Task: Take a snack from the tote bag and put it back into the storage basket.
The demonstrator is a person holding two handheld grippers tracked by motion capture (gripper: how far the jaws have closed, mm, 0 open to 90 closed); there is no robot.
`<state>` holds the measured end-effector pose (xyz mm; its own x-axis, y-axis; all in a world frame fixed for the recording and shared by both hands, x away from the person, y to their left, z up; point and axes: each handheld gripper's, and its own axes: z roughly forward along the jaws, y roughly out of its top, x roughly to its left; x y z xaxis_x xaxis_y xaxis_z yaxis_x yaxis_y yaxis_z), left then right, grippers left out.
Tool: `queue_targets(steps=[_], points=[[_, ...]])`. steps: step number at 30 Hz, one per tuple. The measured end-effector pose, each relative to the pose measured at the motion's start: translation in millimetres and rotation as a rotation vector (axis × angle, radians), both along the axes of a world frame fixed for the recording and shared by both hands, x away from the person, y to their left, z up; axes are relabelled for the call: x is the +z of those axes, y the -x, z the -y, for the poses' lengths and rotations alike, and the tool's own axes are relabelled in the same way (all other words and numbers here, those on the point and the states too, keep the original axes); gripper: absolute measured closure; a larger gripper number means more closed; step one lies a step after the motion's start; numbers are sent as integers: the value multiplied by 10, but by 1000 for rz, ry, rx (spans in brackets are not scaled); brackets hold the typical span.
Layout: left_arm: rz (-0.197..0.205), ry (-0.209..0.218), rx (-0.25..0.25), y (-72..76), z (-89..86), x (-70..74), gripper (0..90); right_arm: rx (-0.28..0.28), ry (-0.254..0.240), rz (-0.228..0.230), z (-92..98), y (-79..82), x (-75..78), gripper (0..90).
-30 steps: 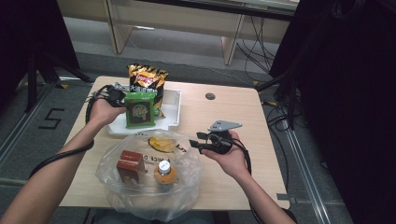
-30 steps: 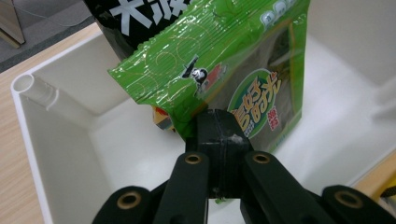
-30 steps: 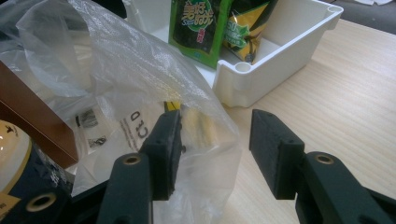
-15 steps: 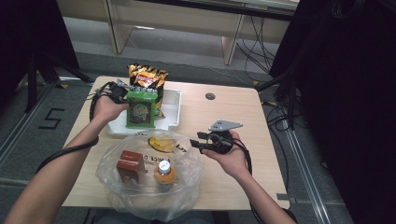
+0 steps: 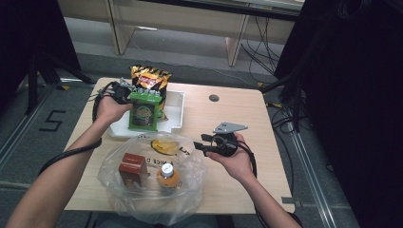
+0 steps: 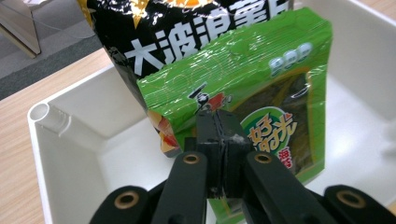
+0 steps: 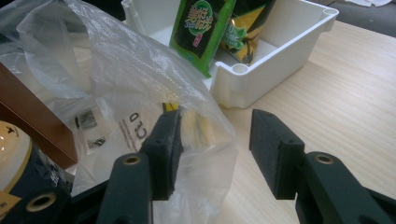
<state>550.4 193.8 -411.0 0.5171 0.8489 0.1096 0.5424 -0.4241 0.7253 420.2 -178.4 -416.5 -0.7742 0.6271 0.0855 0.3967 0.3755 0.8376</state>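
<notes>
Partly hidden behind the green packet (image 6: 243, 84), a black crisp bag (image 5: 151, 81) stands in the white tray (image 5: 174, 110) near the tabletop's far-left corner. The left gripper (image 6: 218, 135) pinches the packet's edge. The right gripper (image 7: 212, 140) gapes beside the plastic bag (image 5: 142, 194), which holds a brown box (image 5: 132, 168) and a bottle (image 5: 167, 175).

A tray (image 5: 175, 110) sits toward the table's (image 5: 237, 114) far left corner, with a chip bag (image 5: 151, 80) and a snack packet (image 5: 144, 111) in it. At the near edge lies a plastic bag (image 5: 190, 175) holding a box (image 5: 132, 169) and a bottle (image 5: 167, 176).
</notes>
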Motion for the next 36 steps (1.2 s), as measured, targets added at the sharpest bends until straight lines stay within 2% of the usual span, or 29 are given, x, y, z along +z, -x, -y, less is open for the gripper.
queue_targets(steps=[3, 4, 6, 7, 9, 10, 11, 12, 13, 14, 15, 16, 17, 18, 19, 20, 21, 22, 23, 25, 28, 32, 33, 35, 36], points=[[6, 10, -4, 39, -2, 24, 848, -2, 7, 14, 5, -3, 4, 543], [18, 24, -10, 95, -17, 47, 839, -10, -7, -9, -10, 13, 5, 542], [17, 42, -17, 169, -45, 72, 817, -7, -6, -1, -5, 9, 12, 542], [19, 49, -18, 211, -67, 89, 804, -13, -10, -11, -11, 19, 15, 541], [24, 78, -13, 301, -108, 110, 773, -9, -7, 5, -8, 10, 17, 540], [22, 87, -16, 347, -135, 124, 758, -1, 6, -6, 0, 12, 32, 539], [29, 104, -6, 393, -147, 130, 738, 0, -4, -10, -8, 15, 34, 538], [29, 104, -6, 393, -147, 130, 720, 0, -4, -10, -8, 15, 34, 538], [22, 114, -12, 484, -203, 154, 706, 11, 0, 20, -16, 5, 34, 537], [24, 130, -10, 529, -224, 160, 690, 1, -5, 16, -25, 14, 35, 536], [27, 142, -5, 574, -248, 168, 674, 7, -14, -1, -34, 17, 35, 536], [30, 150, 1, 618, -272, 175, 656, 24, -9, 2, -32, 9, 40, 536], [31, 159, 1, 659, -299, 184, 640, -11, -16, -21, -43, 43, 48, 535], [33, 172, 5, 701, -324, 192, 625, -12, -16, -11, -44, 36, 47, 534], [33, 172, 5, 701, -324, 192, 608, -14, -16, -25, -51, 49, 55, 533], [38, 199, 9, 787, -375, 213, 592, -8, -20, -11, -56, 43, 52, 532], [38, 199, 9, 787, -375, 213, 578, -7, -15, -19, -55, 49, 63, 532], [45, 222, 15, 883, -418, 236, 563, -9, -22, -15, -60, 52, 64, 532], [45, 222, 15, 883, -418, 236, 548, 12, -13, -5, -50, 34, 70, 531], [62, 254, 15, 1059, -448, 259, 523, 12, -16, -3, -51, 43, 86, 530], [81, 280, 16, 1248, -490, 267, 498, -1, -25, 2, -55, 65, 114, 528], [90, 303, 19, 1430, -528, 238, 476, 28, -27, 13, -60, 57, 131, 523], [96, 314, 24, 1539, -547, 201, 465, 27, -41, 3, -78, 72, 130, 521], [133, 364, 66, 1651, -561, 161, 460, 18, -33, 0, -76, 103, 145, 519], [134, 369, 76, 1702, -569, 139, 450, 21, -38, -11, -82, 127, 152, 518]])
